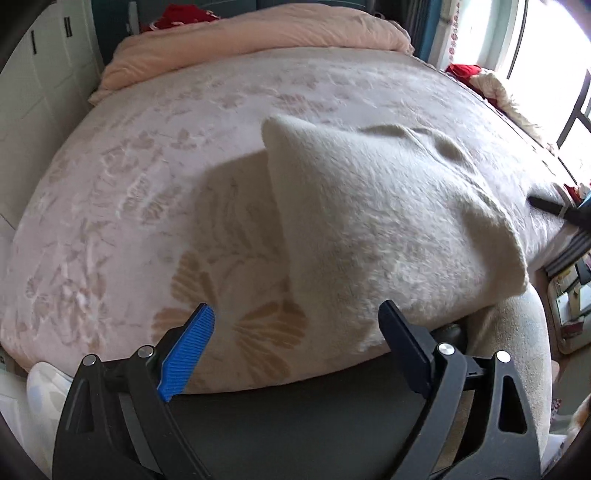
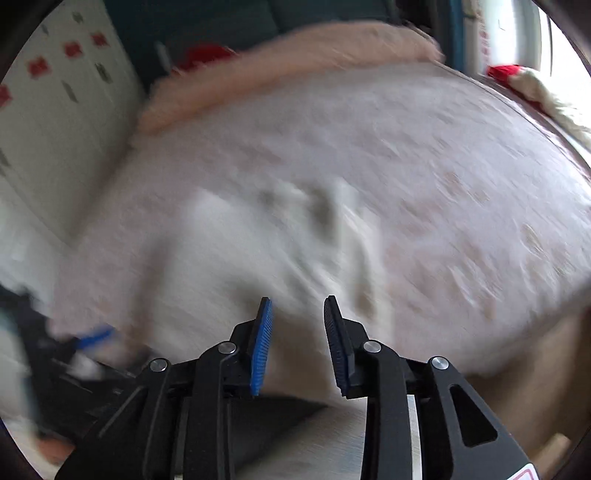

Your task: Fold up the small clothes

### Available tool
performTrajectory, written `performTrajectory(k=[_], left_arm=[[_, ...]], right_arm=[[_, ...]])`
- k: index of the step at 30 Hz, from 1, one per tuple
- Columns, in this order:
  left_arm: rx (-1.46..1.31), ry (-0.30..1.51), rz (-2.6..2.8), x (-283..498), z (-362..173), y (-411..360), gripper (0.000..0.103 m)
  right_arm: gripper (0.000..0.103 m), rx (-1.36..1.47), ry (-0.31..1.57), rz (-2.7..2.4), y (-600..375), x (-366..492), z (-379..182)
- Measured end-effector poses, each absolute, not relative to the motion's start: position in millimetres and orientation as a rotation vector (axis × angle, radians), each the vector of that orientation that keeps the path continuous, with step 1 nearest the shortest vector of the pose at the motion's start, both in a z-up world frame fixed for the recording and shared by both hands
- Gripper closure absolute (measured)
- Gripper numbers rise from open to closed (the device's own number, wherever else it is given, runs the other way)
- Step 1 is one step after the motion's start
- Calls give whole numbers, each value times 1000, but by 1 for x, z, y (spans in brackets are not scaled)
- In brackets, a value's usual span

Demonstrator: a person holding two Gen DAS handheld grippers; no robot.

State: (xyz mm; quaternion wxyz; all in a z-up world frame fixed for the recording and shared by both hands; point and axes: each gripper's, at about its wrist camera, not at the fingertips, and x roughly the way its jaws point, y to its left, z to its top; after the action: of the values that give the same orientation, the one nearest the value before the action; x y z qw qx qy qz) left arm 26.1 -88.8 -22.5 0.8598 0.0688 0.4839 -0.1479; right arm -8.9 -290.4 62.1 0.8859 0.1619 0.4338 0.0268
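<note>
A cream fluffy garment lies on the pink flowered bedspread, with one part hanging over the bed's near edge at the right. Its left side stands raised in a fold. My left gripper is open and empty, just short of the garment's near edge. The right wrist view is blurred by motion. There the garment lies ahead of my right gripper, which is open and empty with a narrower gap. The left gripper shows there as a blur. The right gripper's tip shows in the left wrist view.
A peach duvet is bunched at the bed's far end, with red cloth behind it. A white wardrobe stands at the left. A window and a sill with cloth are at the right.
</note>
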Motion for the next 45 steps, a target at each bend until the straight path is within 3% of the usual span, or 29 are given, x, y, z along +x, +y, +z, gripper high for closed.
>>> performTrajectory(k=[3, 9, 14, 18, 21, 24, 26, 28, 30, 35, 45], left_arm=[[129, 1018, -292, 28, -18, -82, 15], [124, 1017, -276, 28, -12, -73, 14], [119, 1019, -278, 29, -13, -71, 14], [116, 1033, -291, 30, -15, -76, 14], [141, 1022, -295, 27, -14, -82, 14], [157, 1022, -294, 27, -13, -85, 14], [120, 1031, -317, 31, -11, -85, 14], [62, 1043, -361, 36, -9, -86, 11], [-35, 1069, -408, 48, -7, -87, 8], [-218, 1212, -396, 99, -37, -95, 6], [-234, 1332, -370, 132, -79, -135, 5]], right_arm=[[93, 405, 897, 242, -261, 18, 70], [97, 183, 1167, 243, -188, 76, -36], [95, 206, 1038, 214, -191, 58, 20], [98, 126, 1165, 138, -204, 68, -28], [98, 211, 1140, 147, -211, 65, -25], [89, 279, 1057, 129, -229, 53, 3], [74, 274, 1006, 63, -250, 40, 16], [45, 297, 978, 3, -275, 25, 21], [36, 330, 973, -61, -307, 19, 17], [33, 510, 1045, -52, -352, 22, -21], [11, 871, 1050, 70, -370, 41, -81]])
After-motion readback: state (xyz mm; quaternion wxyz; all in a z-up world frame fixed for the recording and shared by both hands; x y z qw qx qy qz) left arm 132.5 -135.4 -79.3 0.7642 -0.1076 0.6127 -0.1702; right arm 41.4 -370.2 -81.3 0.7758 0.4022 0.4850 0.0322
